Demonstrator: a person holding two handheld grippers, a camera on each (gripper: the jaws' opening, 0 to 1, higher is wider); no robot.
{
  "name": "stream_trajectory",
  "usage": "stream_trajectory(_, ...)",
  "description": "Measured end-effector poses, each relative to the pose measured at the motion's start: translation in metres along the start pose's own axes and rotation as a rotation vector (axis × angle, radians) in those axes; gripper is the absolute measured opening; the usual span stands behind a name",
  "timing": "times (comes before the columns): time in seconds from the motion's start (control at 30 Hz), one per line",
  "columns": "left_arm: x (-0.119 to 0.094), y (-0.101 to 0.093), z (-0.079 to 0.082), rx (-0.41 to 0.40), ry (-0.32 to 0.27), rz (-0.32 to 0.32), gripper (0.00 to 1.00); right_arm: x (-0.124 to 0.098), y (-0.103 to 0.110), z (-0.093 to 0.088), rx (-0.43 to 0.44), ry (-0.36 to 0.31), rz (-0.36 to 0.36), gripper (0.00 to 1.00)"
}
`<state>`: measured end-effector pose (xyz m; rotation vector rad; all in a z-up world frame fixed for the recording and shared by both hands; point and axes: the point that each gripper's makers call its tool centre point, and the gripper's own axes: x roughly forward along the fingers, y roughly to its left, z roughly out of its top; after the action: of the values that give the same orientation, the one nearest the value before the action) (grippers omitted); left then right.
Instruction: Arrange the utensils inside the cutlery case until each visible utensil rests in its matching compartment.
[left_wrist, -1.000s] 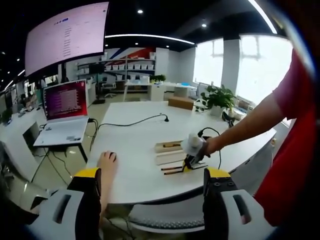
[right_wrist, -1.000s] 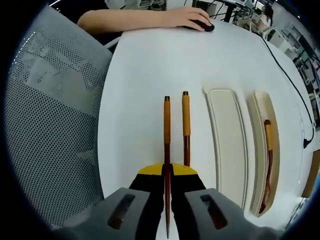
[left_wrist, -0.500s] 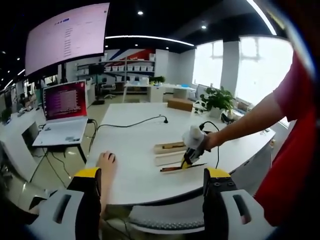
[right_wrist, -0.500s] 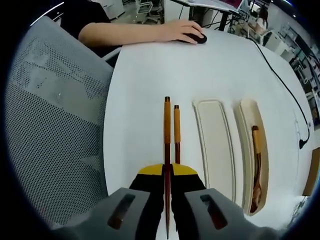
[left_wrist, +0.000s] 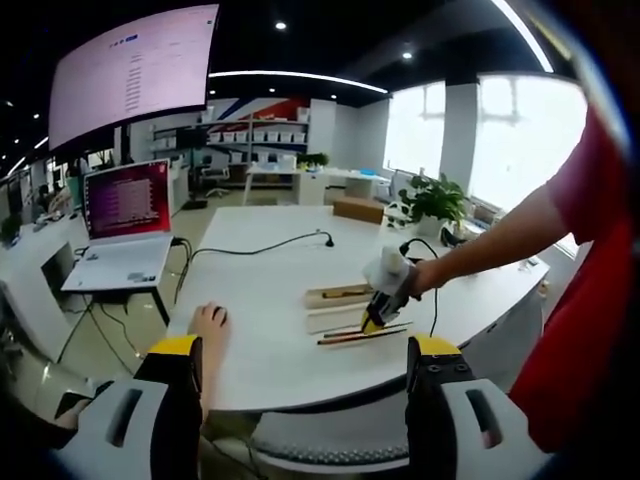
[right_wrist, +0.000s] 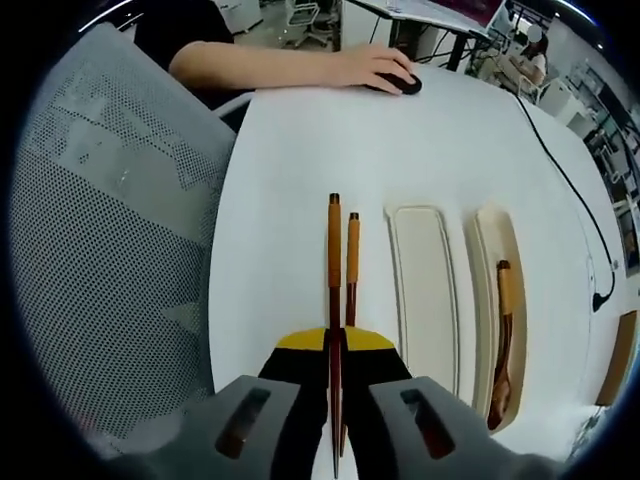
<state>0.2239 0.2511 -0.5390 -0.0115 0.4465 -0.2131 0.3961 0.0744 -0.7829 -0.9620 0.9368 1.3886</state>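
My right gripper (right_wrist: 334, 342) is shut on a brown chopstick with an orange handle (right_wrist: 333, 255), which points straight ahead above the white table (right_wrist: 300, 140). A second chopstick (right_wrist: 351, 262) lies on the table just to its right, parallel. Further right sits the cream cutlery case (right_wrist: 425, 290): its near compartment is bare, and the far one holds a wooden spoon (right_wrist: 499, 345). In the left gripper view the right gripper (left_wrist: 380, 312) hovers by the case (left_wrist: 335, 297) with the chopsticks (left_wrist: 362, 335) below it. My left gripper (left_wrist: 305, 345) is open, held back from the table edge.
A person's hand (right_wrist: 372, 66) rests on a black mouse at the far table edge. A grey mesh chair (right_wrist: 110, 250) stands to the left of the table. A black cable (right_wrist: 568, 160) crosses the table. A laptop (left_wrist: 125, 215) sits on a side desk.
My right gripper has lifted higher off the table with its chopstick, leaving the second chopstick lying below. The left gripper has barely moved.
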Motion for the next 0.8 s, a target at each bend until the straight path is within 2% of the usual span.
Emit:
stream_trajectory(0.27, 0.001, 0.003, 0.001, 0.001, -0.003, 0.002, 0.86, -0.002, -0.004, -0.011, -0.004, 0.016, -0.001, 0.00)
stream_trajectory(0.5, 0.003, 0.005, 0.002, 0.000, 0.000, 0.004, 0.83, -0.012, -0.015, -0.009, 0.020, 0.004, 0.001, 0.00)
stream_trajectory(0.67, 0.006, 0.004, 0.006, 0.001, -0.005, -0.002, 0.87, -0.016, -0.020, -0.008, 0.013, 0.002, 0.002, 0.00)
stream_trajectory(0.73, 0.007, 0.002, 0.011, -0.006, -0.024, -0.014, 0.88, -0.019, -0.022, -0.006, -0.002, -0.003, 0.006, 0.00)
stream_trajectory(0.77, 0.008, -0.001, 0.016, -0.026, -0.049, -0.034, 0.89, -0.020, -0.024, -0.006, -0.005, -0.001, 0.004, 0.00)
stream_trajectory(0.8, 0.008, -0.004, 0.025, -0.055, -0.101, -0.057, 0.92, -0.021, -0.026, -0.007, -0.008, 0.000, 0.004, 0.00)
